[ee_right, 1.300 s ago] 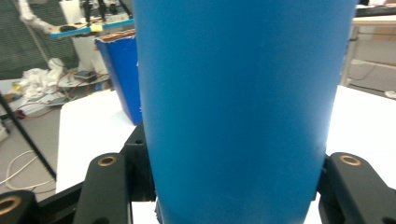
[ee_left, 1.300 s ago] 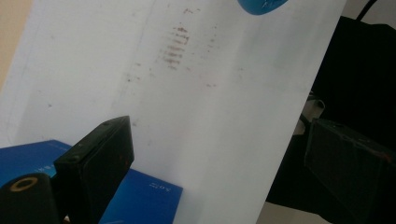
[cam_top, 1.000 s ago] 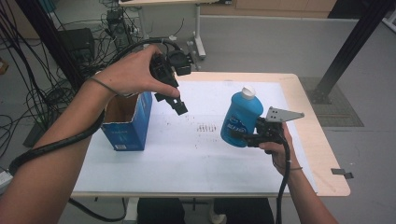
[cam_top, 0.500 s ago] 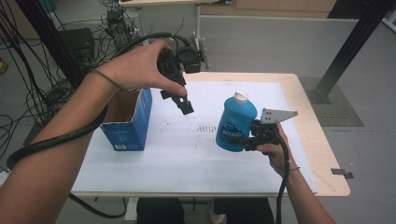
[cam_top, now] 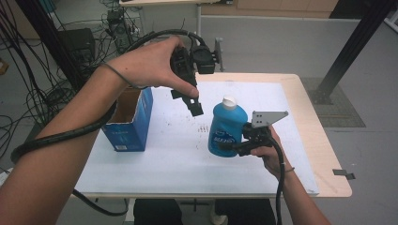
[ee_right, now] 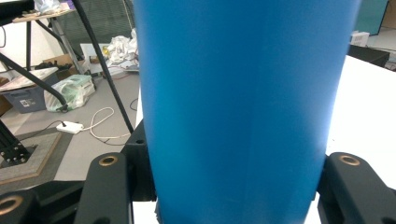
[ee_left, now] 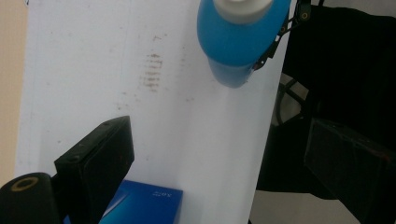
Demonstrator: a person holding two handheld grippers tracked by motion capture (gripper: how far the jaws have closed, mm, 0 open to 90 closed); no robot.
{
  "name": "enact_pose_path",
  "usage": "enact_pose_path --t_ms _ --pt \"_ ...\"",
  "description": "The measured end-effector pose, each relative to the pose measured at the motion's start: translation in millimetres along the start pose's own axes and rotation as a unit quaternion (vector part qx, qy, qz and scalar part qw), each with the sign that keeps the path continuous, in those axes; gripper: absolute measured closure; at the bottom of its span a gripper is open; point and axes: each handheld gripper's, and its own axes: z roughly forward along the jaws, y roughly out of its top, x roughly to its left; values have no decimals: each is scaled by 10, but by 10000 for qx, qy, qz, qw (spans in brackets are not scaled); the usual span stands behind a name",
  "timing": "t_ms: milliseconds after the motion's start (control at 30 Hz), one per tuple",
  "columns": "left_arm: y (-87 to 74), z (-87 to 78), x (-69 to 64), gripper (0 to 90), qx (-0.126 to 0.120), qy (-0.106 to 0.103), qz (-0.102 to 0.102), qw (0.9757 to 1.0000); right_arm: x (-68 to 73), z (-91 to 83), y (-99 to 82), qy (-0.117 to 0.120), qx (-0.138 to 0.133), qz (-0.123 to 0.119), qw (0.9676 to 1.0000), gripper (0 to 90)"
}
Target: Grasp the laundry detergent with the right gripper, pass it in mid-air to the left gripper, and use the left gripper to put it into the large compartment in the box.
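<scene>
Starting at the left of the table (cam_top: 155, 161), I have the open blue box (cam_top: 129, 123) standing near the edge, its top flaps up and its inside looking empty from above, though I can't see right to the bottom. Just right of it and higher, my left gripper (cam_top: 193, 104) hangs in the air over the white surface, jaws spread wide with nothing between them; in the left gripper view they frame bare tabletop and a corner of the box (ee_left: 140, 205).

Further right, my right gripper (cam_top: 237, 146) is clamped on the lower body of the blue bottle (cam_top: 227, 129), which stands upright with its white cap (cam_top: 228, 101) on. In the right gripper view the bottle wall (ee_right: 243, 107) sits squarely between the two jaws, so I judge the hold to be firm.

I read the step as carrying the bottle across to the box. To do that well I'd keep the bottle upright, lift it clear of the box's near wall before crossing, and move the left gripper out of the path or use it to steady the box's rim.
</scene>
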Motion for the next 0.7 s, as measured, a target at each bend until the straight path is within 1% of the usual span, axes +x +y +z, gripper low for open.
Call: enact_pose_path --t_ms 100,200,300,333,533,700 --pt "37 0 -16 86 12 -22 27 10000 -14 34 20 77 45 -33 10000 419" --pt "103 12 -35 86 69 -45 127 9999 -33 73 48 158 105 -59 9998 419" --pt "156 35 -54 86 121 -75 164 9998 -53 110 72 249 131 -84 9996 419" --pt "184 42 -59 86 147 -87 214 9996 -62 122 85 285 149 -96 9994 418" --pt "297 87 -81 86 269 -168 308 9990 -92 200 157 460 241 -187 9985 419" --pt "356 122 -79 86 360 -225 375 9984 -126 238 223 594 316 -253 9974 419"
